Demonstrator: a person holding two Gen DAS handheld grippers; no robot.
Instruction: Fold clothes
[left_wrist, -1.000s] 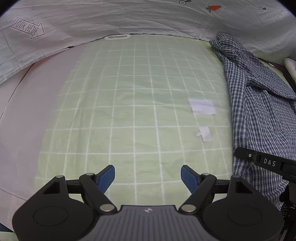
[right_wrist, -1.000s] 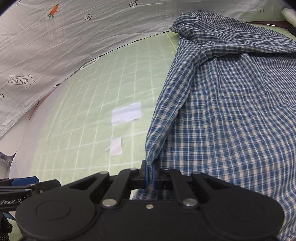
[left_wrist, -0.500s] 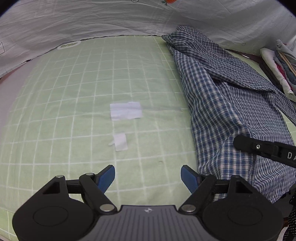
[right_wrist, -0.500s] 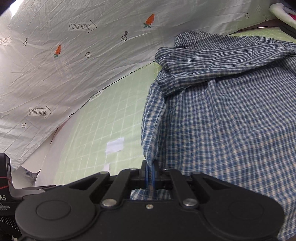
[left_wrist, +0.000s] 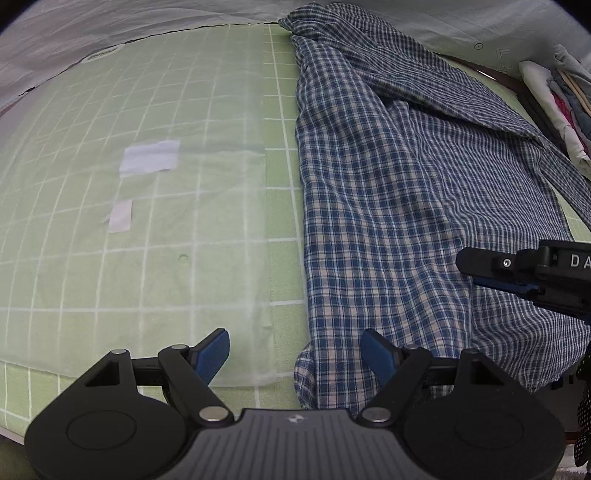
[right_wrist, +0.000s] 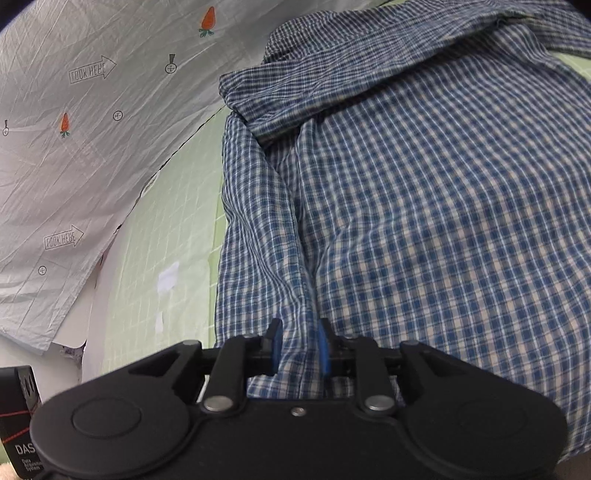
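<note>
A blue and white checked shirt (left_wrist: 388, 206) lies spread on the green grid mat (left_wrist: 147, 184), on its right half. My left gripper (left_wrist: 295, 352) is open, low over the mat, with the shirt's near left corner between its blue fingers (left_wrist: 212, 350). My right gripper (right_wrist: 297, 345) has its jaws a little apart around a fold of the same shirt (right_wrist: 424, 203), no longer pinching it. The right gripper also shows in the left wrist view (left_wrist: 524, 273), above the shirt's right side.
A thin translucent sheet (left_wrist: 92, 147) covers the mat's left part, with two white tape patches (left_wrist: 149, 157). A grey printed cloth backdrop (right_wrist: 74, 129) rises behind the mat. A stack of folded clothes (left_wrist: 554, 96) sits at the far right.
My right gripper has opened and let go of the shirt edge, and the cloth has settled flat. My left gripper has moved right, up to the shirt's near corner.
</note>
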